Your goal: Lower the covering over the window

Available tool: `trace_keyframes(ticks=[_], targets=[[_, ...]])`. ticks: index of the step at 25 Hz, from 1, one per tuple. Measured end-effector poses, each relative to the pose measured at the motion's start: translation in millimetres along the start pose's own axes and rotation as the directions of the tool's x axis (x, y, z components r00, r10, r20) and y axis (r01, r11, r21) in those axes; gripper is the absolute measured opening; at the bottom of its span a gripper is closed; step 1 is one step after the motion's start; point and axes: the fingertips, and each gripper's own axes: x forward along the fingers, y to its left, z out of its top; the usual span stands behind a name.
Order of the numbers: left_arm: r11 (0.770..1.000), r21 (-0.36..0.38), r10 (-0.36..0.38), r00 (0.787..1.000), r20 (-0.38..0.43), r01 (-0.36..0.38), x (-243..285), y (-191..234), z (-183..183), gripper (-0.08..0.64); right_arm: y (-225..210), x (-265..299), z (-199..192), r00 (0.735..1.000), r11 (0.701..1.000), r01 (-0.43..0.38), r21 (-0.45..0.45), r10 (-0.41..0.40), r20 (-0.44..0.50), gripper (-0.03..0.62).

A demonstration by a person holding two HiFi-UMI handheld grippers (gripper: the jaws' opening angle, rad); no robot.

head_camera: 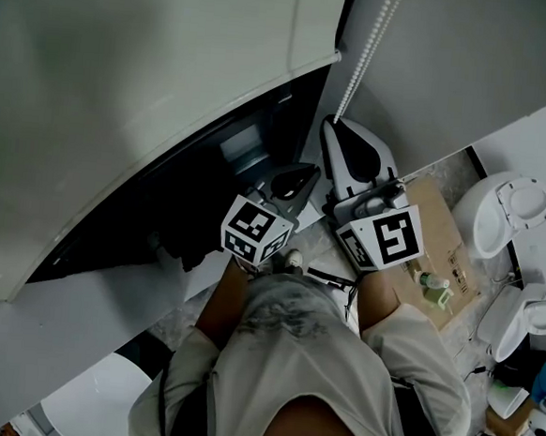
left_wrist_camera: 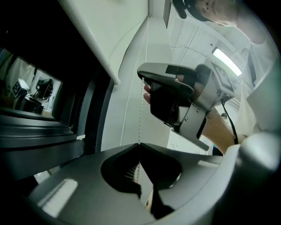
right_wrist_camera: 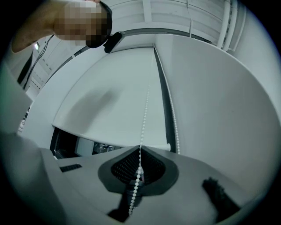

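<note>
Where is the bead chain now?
In the head view the bead chain hangs right of the roller blind, pinched below by the right gripper and left gripper.

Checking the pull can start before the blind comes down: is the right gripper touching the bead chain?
Touching. The right gripper view shows the right gripper with its jaws closed together on the bead chain, which runs down between them.
</note>
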Motion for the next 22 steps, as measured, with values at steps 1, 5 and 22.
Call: trace_keyframes(ticks=[1, 5, 22], targets=[[1.0, 0.002, 0.001, 1.0, -0.002, -0.001, -1, 1, 0, 0.015, 0, 0, 0, 1.0, 1.0, 0.001, -0.001, -0.001, 0.002, 0.021], [1.0, -0.004, 0.008, 1.0, 0.005, -0.008, -5, 4, 4, 0.042, -2, -2, -1, 1.0, 1.0, 0.011, 0.012, -0.011, 0.009, 0.02], [1.0, -0.022, 0.016, 0.979, 0.204, -0.012, -40, 9, 79, 0.1, 5, -19, -80, 0.985, 0.996, 0.015, 0.087, 0.0, -0.171, 0.018]])
